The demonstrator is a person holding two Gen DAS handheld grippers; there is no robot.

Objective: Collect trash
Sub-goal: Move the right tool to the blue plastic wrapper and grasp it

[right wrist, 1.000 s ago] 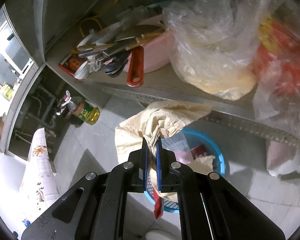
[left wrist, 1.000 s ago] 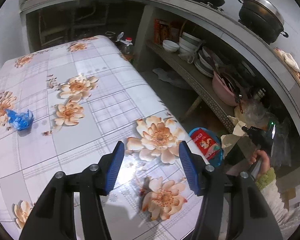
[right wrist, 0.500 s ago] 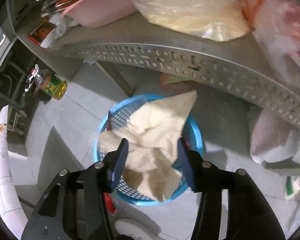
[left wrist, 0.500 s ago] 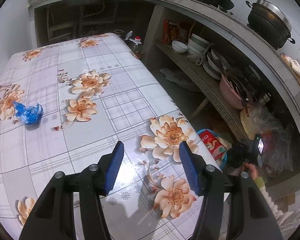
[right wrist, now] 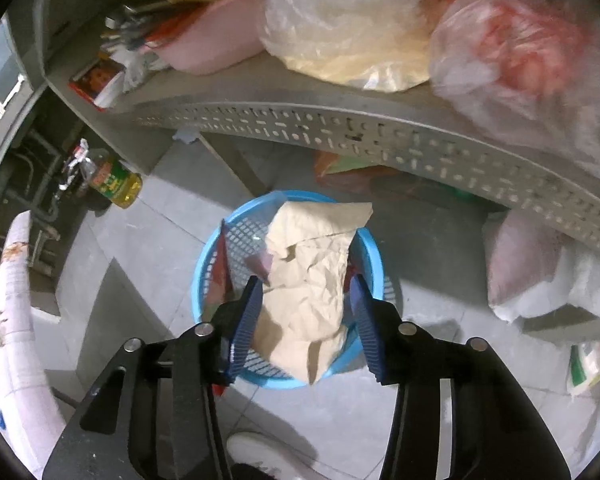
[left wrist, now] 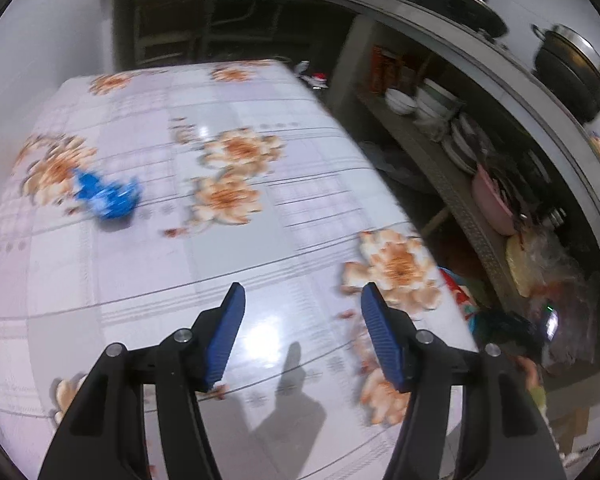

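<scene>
We are between pieces: one is dropped, the next is not yet reached. The table [left wrist: 148, 280], under its flowered cloth, fills the left view, and the blue basket [right wrist: 204, 268] stands on the floor below the metal shelf [right wrist: 340, 120]. In the basket lies the crumpled tan paper [right wrist: 308, 280], creased and stiff, one corner poking over the rim. The right gripper [right wrist: 306, 300] hangs above it, jaws about half open and just closing a little, the paper seemingly loose between them, though the angle leaves that uncertain. The left gripper [left wrist: 302, 304] is open and empty over the table. Next we must carry it to the blue wrapper [left wrist: 108, 198], small, crinkled and blurred, well apart from it.
</scene>
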